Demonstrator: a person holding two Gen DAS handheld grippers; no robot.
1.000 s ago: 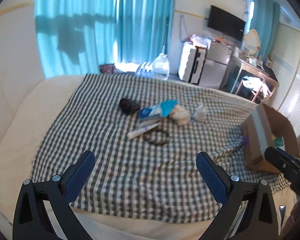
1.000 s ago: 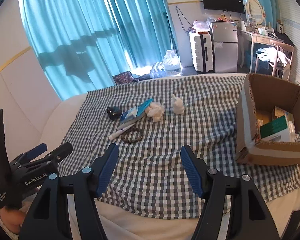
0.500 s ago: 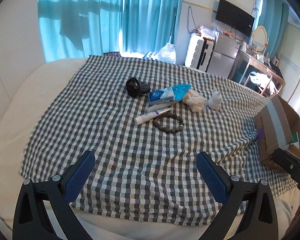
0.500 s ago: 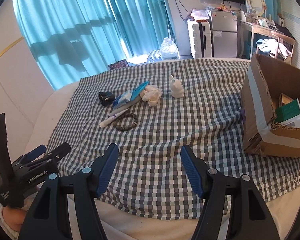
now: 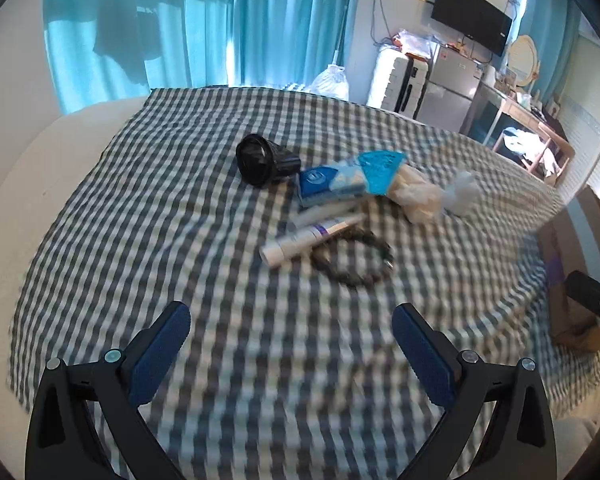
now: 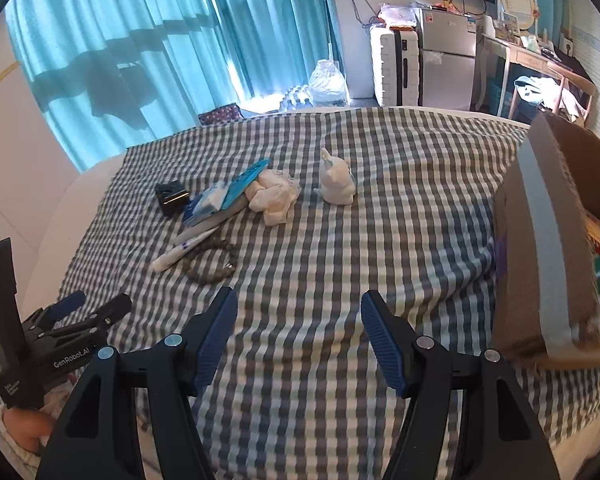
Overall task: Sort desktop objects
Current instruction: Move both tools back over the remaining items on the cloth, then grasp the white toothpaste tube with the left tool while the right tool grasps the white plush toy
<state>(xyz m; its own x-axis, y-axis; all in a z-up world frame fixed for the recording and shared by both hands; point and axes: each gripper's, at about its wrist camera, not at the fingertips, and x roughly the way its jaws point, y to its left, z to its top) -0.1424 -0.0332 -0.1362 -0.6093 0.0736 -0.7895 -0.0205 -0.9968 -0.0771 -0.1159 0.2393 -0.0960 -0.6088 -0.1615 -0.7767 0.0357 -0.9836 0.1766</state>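
A loose pile lies on the checked cloth (image 5: 148, 216): a black round object (image 5: 260, 160), a blue and white packet (image 5: 340, 180), a white tube (image 5: 306, 238), a dark bead bracelet (image 5: 354, 260), a crumpled cream cloth (image 5: 416, 196) and a small white figurine (image 6: 337, 184). My left gripper (image 5: 290, 332) hovers open in front of the pile, nothing between its fingers. Over bare cloth my right gripper (image 6: 298, 312) is open and empty too. The same tube (image 6: 182, 250) and bracelet (image 6: 210, 266) lie ahead of it to the left. The left gripper's body (image 6: 56, 336) shows at the lower left.
An open cardboard box (image 6: 548, 248) with packets inside stands on the cloth's right side. The cloth covers a cream bed (image 5: 32, 168). Beyond it hang blue curtains (image 6: 140, 40), with a water jug (image 6: 328, 84), a white suitcase (image 6: 394, 66) and a small fridge (image 6: 448, 56).
Both grippers have come forward and down toward the bed, so the pile looks larger and nearer. Their jaws stayed open. No object on the cloth has shifted.
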